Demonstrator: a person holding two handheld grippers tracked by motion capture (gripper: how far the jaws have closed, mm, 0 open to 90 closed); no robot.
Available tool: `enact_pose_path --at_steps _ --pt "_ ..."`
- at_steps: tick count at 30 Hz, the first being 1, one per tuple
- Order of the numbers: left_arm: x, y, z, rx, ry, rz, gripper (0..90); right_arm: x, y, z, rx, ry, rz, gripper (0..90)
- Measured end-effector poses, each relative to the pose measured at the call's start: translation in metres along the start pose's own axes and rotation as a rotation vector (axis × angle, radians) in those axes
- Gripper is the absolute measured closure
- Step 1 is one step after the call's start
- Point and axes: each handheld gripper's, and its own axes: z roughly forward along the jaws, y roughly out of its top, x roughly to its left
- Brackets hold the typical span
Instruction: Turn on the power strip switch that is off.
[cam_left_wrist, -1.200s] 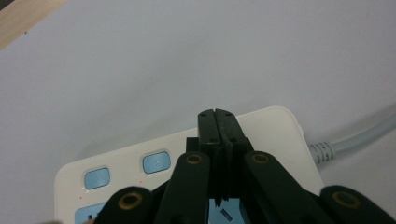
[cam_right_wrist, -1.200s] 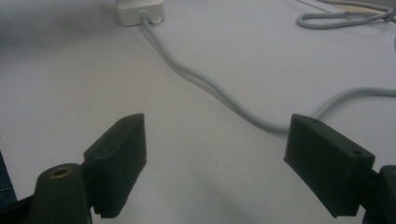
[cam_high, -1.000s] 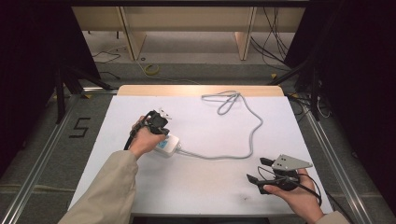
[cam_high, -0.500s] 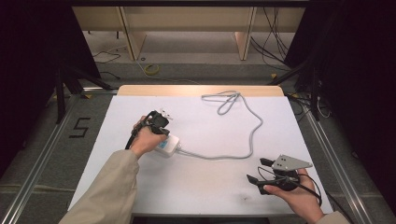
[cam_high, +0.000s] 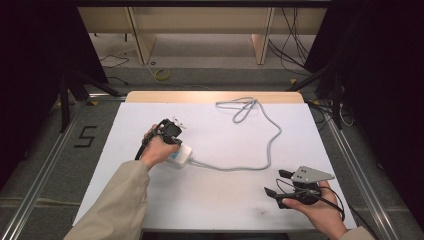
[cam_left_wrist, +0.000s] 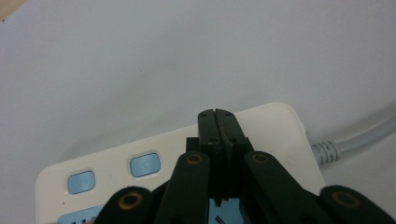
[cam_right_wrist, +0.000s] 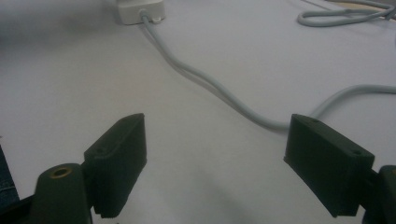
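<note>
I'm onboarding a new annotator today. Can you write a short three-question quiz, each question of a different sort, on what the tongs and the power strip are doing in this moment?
1. True or false: the left tongs are shut, their tips over the white power strip.
2. Multiple choice: the right tongs are
A. shut on the grey cable
B. open above the bare white table, holding nothing
C. pressing a blue button
3. Fill in: the grey cable runs from the power strip toward the far edge of the table, where it ends in a ____.

Key: 1 true; 2 B; 3 loop
</note>
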Motion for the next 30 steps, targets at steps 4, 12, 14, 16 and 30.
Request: enact_pose_path --at_steps 4,12,14,16,30 --pt "0.0002 0.0002 0.0000 0.003 -0.002 -0.003 89.8 -0.0001 -0.0002 0.0002 -0.001 0.001 0.000 21.0" --pt "0.0004 0.0002 -0.0003 0.011 -0.002 -0.011 89.9 0.0000 -0.0003 0.0003 0.001 0.002 -0.001 21.0" --pt "0.0001 0.0001 -0.0002 0.011 -0.001 -0.011 89.9 0.0001 -0.0004 0.0003 0.002 0.003 -0.001 21.0" --pt "-0.0003 0.0001 0.0002 0.011 -0.001 -0.010 89.9 0.0000 -0.0004 0.0002 0.002 0.003 -0.001 21.0" --pt "-0.0023 0.0006 0.0018 0.018 0.011 -0.003 89.9 0.0002 -0.0005 0.0000 0.003 0.003 0.000 21.0"
